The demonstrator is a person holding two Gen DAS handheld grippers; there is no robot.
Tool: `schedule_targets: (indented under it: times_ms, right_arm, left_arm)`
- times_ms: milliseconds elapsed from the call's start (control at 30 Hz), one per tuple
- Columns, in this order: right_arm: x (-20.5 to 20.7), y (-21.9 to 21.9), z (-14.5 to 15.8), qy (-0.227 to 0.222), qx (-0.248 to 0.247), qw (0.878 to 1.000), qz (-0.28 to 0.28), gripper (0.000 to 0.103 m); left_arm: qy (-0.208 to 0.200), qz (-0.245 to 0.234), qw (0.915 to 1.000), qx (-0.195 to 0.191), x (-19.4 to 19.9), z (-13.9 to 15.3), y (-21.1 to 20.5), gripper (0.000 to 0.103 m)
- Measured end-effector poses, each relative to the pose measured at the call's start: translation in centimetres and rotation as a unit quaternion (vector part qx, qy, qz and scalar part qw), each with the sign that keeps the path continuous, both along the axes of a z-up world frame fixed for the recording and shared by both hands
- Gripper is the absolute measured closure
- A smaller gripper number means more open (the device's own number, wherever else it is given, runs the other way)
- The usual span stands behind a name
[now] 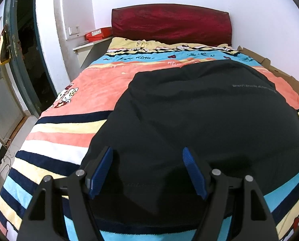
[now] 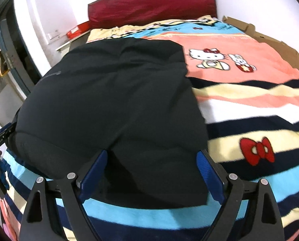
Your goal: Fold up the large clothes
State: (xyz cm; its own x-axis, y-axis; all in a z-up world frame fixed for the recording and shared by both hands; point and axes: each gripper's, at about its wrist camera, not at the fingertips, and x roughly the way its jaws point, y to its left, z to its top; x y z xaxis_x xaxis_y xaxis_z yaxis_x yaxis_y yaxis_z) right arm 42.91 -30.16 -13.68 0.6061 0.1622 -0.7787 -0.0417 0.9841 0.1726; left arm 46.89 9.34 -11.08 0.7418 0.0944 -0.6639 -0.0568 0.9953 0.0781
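A black garment (image 1: 199, 116) is laid on the striped blanket (image 1: 69, 124) of the bed, already doubled into a compact block with its near edge bulging. Left gripper (image 1: 147, 170) is held spread over that edge, nothing pinched. Right gripper (image 2: 151, 170) jaws are opening, cloth below but not clamped. Further folds are judged to remain.
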Motion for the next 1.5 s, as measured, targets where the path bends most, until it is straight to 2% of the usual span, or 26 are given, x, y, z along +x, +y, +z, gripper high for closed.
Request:
schedule_targets:
  times_ms: [333,567,767,933,1033,1100,1167,1300,1433,1500]
  right_arm:
    - [-1.1,0.0,1.0,-0.013,-0.008,1.000,0.000,0.013]
    - [-0.9,2.4,3.2,-0.046,0.007,0.998,0.029,0.012]
    - [1.6,6.7,4.8,-0.072,0.009,0.995,0.072,0.012]
    - [4.2,9.5,4.0,-0.071,0.015,0.993,0.097,0.011]
    - [5.1,8.5,2.7,-0.063,0.022,0.994,0.090,0.007]
    - [4.9,6.9,2.0,-0.057,0.031,0.995,0.080,0.007]
    - [4.5,5.8,1.4,-0.052,0.023,0.996,0.071,0.007]
    - [3.1,3.4,0.6,-0.034,-0.002,0.998,0.047,0.007]
    - [2.0,2.0,0.6,-0.007,-0.020,1.000,0.016,0.007]
    - [1.6,1.9,1.6,-0.011,0.005,1.000,0.006,0.008]
  left_arm:
    - [-0.002,0.005,0.9999,0.013,-0.7,0.3,-0.2,0.031]
    - [-0.028,0.011,0.9989,-0.036,-0.9,2.1,1.4,0.031]
    - [-0.027,-0.009,0.9985,-0.047,1.8,3.0,0.0,0.031]
    - [0.002,-0.003,0.9994,-0.033,4.6,1.1,-0.6,0.031]
    - [0.013,0.011,0.9998,-0.014,5.2,-0.4,0.7,0.030]
    - [0.016,0.019,0.9997,-0.008,4.9,-0.9,1.6,0.025]
    - [0.024,0.021,0.9993,-0.017,4.6,-1.4,2.5,0.020]
    - [0.038,0.020,0.9987,-0.026,3.8,-1.6,3.2,0.019]
    - [0.014,0.033,0.9993,-0.005,1.9,-0.2,3.0,0.020]
    - [-0.009,0.024,0.9997,0.004,1.5,1.0,2.4,0.020]
